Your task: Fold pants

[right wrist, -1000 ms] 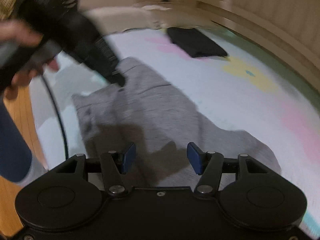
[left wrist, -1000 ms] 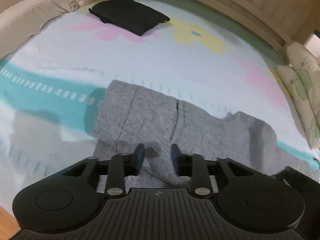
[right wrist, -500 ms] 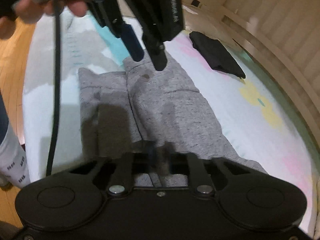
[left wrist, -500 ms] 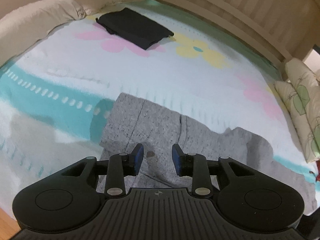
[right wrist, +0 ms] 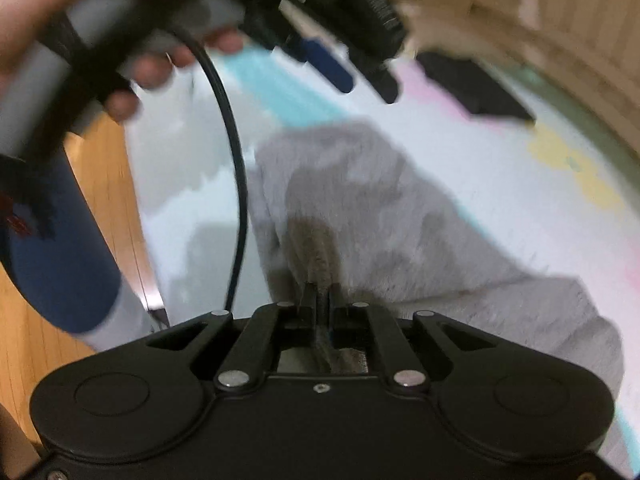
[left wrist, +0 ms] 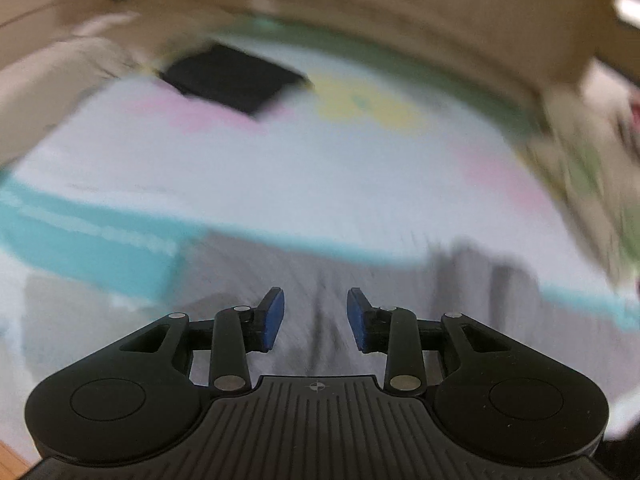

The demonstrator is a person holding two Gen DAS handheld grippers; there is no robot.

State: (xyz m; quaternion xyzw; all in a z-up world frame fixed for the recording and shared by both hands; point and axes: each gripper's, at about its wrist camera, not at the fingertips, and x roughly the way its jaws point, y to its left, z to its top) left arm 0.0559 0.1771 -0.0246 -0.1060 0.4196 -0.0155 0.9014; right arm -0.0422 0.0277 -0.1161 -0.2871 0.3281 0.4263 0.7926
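The grey pants (right wrist: 380, 208) are seen spread on a pastel bed cover (left wrist: 320, 168) printed with pink and yellow flowers and a turquoise band. The fabric is a heathered grey knit, soft and slightly fuzzy, lying in loose folds rather than flat; in the right wrist view one part is raised into a rounded hump at the far end, and a ridge of cloth is drawn up toward the camera. Blur hides seams and finer detail.

The right hand-held gripper (right wrist: 322, 300) is closed to a narrow slit, with a pinch of the grey cloth caught between its pads at the near edge of the garment. The left hand-held gripper (left wrist: 315, 316) is held above the pants with its blue pads apart; its jaws are opening, and nothing is gripped between them, though grey fabric lies below. In the right wrist view it is seen held in a person's hand (right wrist: 80, 24), with a black cable (right wrist: 236, 168) hanging from it.

A folded black garment (left wrist: 232, 76) lies at the far side of the bed. No writing or label can be read.
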